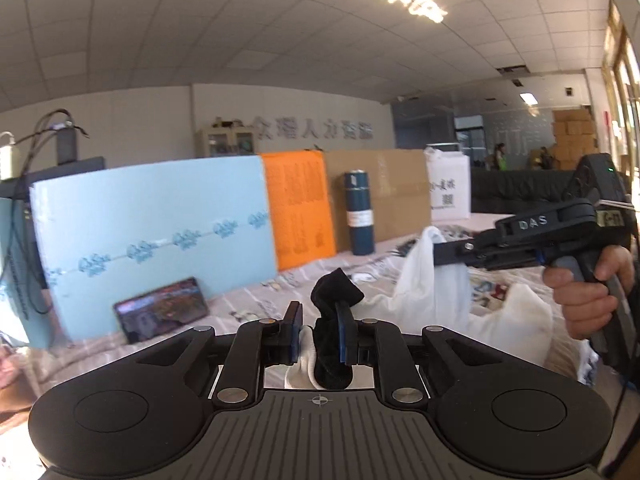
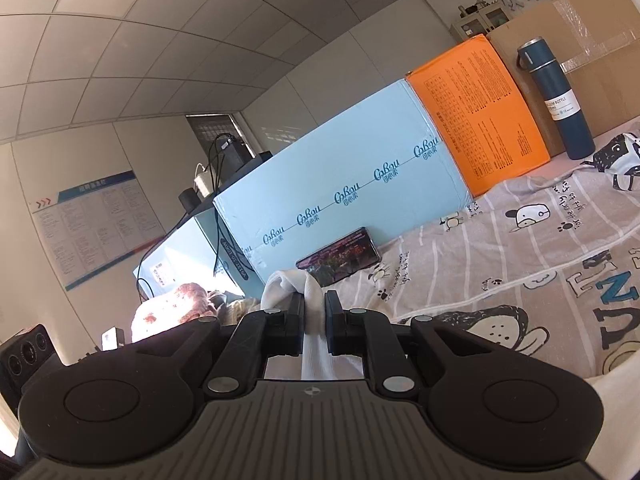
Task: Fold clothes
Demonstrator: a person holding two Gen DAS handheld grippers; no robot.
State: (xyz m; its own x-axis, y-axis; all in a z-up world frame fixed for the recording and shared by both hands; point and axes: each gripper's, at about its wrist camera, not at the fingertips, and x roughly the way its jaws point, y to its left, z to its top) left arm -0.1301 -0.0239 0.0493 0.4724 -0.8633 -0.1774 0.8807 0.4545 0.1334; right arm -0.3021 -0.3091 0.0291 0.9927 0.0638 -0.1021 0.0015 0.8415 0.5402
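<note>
A white garment (image 1: 424, 280) hangs lifted between both grippers above the patterned sheet (image 1: 248, 300). My left gripper (image 1: 320, 312) is shut on a bunched black piece of cloth (image 1: 336, 288) together with a white fold beside it. At the right of the left wrist view, a hand (image 1: 580, 292) holds my right gripper (image 1: 438, 250), which pinches the garment's upper edge. In the right wrist view, the right gripper (image 2: 314, 300) is shut on a strip of the white garment (image 2: 284, 284) that runs down between its jaws.
Along the far edge of the sheet (image 2: 500, 248) stand a light blue box (image 1: 152, 216), an orange box (image 1: 298, 208), a dark blue bottle (image 1: 360, 212) and a cardboard box (image 1: 400, 192). A phone (image 1: 162, 314) leans on the blue box. A white bag (image 1: 448, 184) stands farther right.
</note>
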